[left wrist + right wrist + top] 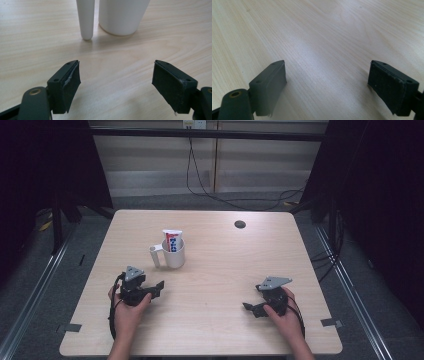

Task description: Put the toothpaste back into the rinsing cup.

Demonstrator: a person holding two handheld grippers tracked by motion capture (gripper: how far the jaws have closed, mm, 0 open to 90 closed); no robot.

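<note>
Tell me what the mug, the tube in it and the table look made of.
Mug: probably glazed ceramic or hard plastic; plain white, smooth, soft sheen. Tube: likely soft plastic, printed red and blue on white. Table: pale wood-grain laminate by the look, matte and even.

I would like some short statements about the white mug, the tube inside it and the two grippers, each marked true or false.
1. The white mug stands upright on the table. True.
2. The mug is empty. False: a toothpaste tube stands in it.
3. The left gripper is shut on the mug handle. False: its jaws are open and apart from the handle, with nothing between them.
4. The right gripper has open jaws over bare table. True.
5. The mug lies closer to the right gripper than to the left one. False: it is nearer the left gripper.
</note>
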